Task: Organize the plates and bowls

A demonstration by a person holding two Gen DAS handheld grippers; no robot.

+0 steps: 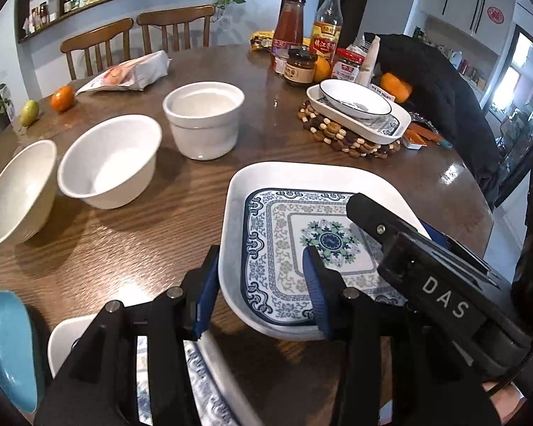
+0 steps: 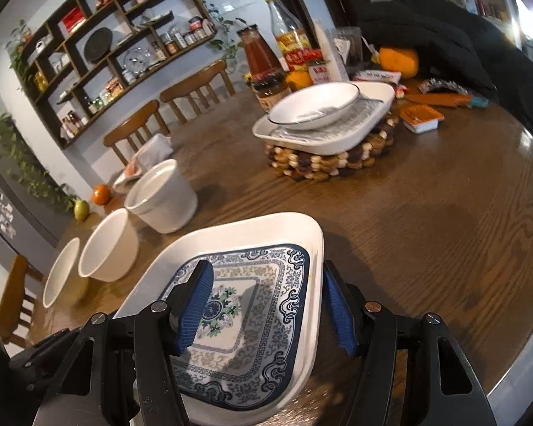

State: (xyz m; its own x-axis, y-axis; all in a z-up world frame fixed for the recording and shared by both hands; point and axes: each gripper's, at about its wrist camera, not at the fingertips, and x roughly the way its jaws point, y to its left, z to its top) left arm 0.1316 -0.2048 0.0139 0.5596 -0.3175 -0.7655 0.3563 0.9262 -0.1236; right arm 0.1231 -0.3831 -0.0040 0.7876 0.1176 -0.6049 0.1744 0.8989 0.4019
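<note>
Three white bowls stand loose in a row left of the patterned plate in my left wrist view, unstacked, so I judge the sorting barely half done. The plate is square with rounded corners, glossy white at the rim, blue scrollwork around a green-and-blue medallion. It lies on the wood-grain desk. My left gripper has its jaws wide apart, astride the plate's near left rim, one blue ribbed pad outside and one above the pattern; nothing is clamped. The right gripper reaches over the plate's right side. Beyond the plate, a round dark-rimmed dish already sits inside a second square plate on a beaded wooden mat. Another patterned plate edge shows below my jaws.

From the right wrist view, the right gripper is open too, jaws straddling the patterned plate at its right edge, whether touching it I cannot tell. The bowls look matte and thick-walled, the farthest one straight-sided. The stacking of bowls and plates remains.
</note>
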